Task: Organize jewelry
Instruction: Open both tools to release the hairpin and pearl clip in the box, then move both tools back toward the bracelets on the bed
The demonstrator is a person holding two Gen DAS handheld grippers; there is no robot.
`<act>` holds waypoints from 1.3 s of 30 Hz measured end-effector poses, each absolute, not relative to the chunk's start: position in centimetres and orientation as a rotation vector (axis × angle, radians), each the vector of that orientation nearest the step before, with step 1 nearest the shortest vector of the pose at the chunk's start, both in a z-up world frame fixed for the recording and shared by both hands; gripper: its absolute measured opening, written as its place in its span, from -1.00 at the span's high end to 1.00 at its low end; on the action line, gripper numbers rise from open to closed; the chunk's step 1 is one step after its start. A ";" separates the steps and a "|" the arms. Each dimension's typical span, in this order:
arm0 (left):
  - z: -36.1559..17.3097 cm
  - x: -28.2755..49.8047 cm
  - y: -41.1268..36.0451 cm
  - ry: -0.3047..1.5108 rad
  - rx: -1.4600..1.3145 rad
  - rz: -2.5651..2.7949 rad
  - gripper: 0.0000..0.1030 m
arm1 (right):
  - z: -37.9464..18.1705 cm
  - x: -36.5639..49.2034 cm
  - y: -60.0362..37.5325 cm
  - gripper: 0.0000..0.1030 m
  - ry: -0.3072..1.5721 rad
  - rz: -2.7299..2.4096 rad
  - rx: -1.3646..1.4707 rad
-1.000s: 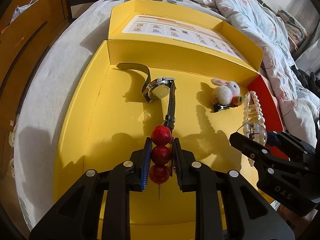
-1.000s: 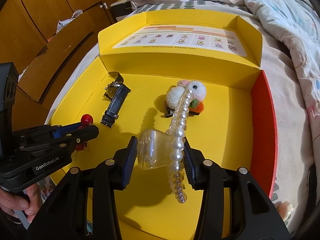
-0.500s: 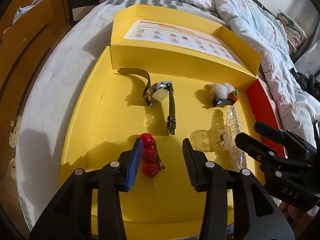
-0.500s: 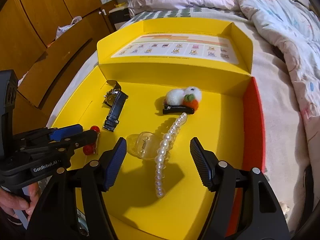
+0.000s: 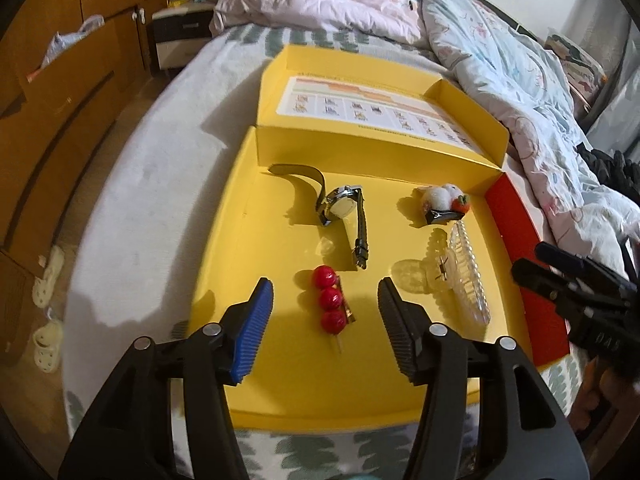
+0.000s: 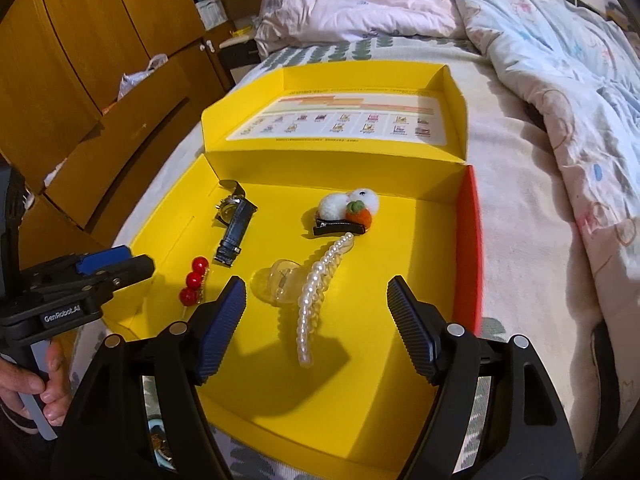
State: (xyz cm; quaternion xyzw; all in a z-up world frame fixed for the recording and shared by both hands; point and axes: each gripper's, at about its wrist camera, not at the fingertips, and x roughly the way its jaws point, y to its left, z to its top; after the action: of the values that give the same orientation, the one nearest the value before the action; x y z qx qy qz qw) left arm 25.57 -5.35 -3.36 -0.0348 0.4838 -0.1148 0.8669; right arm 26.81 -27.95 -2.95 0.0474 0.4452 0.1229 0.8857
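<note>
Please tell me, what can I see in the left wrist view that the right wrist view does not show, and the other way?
Only the left wrist view shows pale slippers on the floor. Only the right wrist view shows a hand that holds the left gripper. Both show the yellow box with the watch, red bead clip, pearl claw clip and plush clip in it, all lying free.

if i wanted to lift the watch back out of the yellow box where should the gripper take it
Grip the watch across its straight strap, coming from above with the pads on the strap's two long edges. That half lies flat, narrow and clear on both sides; the case stands tilted on edge and the other strap half curls upward.
</note>
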 end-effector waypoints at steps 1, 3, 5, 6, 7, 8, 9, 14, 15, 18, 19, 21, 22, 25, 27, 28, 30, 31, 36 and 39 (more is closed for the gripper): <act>-3.0 25.0 -5.1 1.000 -0.066 -0.239 -0.07 | -2.7 26.5 -28.1 -0.46 0.920 0.253 0.103; -2.3 24.0 -4.5 0.978 -0.057 -0.238 -0.09 | -1.9 25.7 -28.2 -0.47 0.903 0.253 0.109; -1.8 22.9 -3.8 0.961 -0.055 -0.238 -0.16 | -1.0 24.7 -28.0 -0.49 0.888 0.256 0.099; -1.5 22.1 -3.2 0.948 -0.052 -0.239 -0.20 | -0.6 24.1 -27.9 -0.50 0.879 0.261 0.090; -1.2 21.4 -2.8 0.938 -0.044 -0.239 -0.21 | -0.3 23.7 -27.7 -0.51 0.872 0.265 0.084; -1.0 20.5 -2.2 0.928 -0.028 -0.236 -0.21 | 0.1 22.9 -27.5 -0.52 0.864 0.272 0.073; -0.7 19.9 -1.9 0.918 -0.015 -0.231 -0.22 | 0.4 22.3 -27.3 -0.52 0.861 0.278 0.065; 0.2 17.1 0.7 0.874 0.037 -0.188 -0.33 | 0.5 18.3 -26.8 -0.59 0.897 0.272 0.013; 0.1 16.7 1.5 0.875 0.035 -0.173 -0.33 | 0.3 17.5 -26.9 -0.59 0.905 0.264 0.003; -0.5 15.5 2.8 0.898 0.008 -0.163 -0.34 | -0.4 15.1 -26.7 -0.60 0.930 0.279 -0.004; -0.8 15.2 3.0 0.905 0.005 -0.163 -0.37 | -0.7 14.4 -26.7 -0.64 0.934 0.289 0.001; -1.7 14.4 3.2 0.921 0.006 -0.156 -0.40 | -1.8 12.6 -26.8 -0.69 0.944 0.306 0.031; -2.3 14.0 3.3 0.930 0.006 -0.150 -0.42 | -2.8 11.6 -26.8 -0.71 0.960 0.308 0.041; -4.2 13.6 3.0 0.977 0.021 -0.127 -0.43 | -4.7 10.1 -25.6 -0.71 1.007 0.284 -0.027; -5.5 13.4 2.5 1.005 0.048 -0.107 -0.43 | -5.6 9.2 -24.9 -0.71 1.020 0.286 -0.041; -6.1 13.3 2.1 1.018 0.066 -0.103 -0.43 | -5.8 8.9 -24.7 -0.71 1.020 0.279 -0.047; -6.9 13.0 1.6 1.026 0.089 -0.101 -0.45 | -6.0 8.3 -24.2 -0.71 1.005 0.276 -0.075; -7.3 12.9 1.5 1.027 0.094 -0.098 -0.46 | -6.3 8.1 -24.1 -0.71 1.015 0.273 -0.083; -9.1 13.0 1.5 1.037 0.109 -0.100 -0.49 | -6.8 7.3 -23.4 -0.71 0.996 0.260 -0.161; -9.7 13.3 1.3 1.026 0.121 -0.106 -0.54 | -7.5 6.8 -23.8 -0.71 1.001 0.243 -0.197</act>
State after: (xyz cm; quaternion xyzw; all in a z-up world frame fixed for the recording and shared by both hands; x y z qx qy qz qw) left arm 13.27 1.35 -9.73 0.0579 0.4900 -0.0507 0.8683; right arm 6.82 -23.76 -7.47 -0.0941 0.4781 0.1160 0.8655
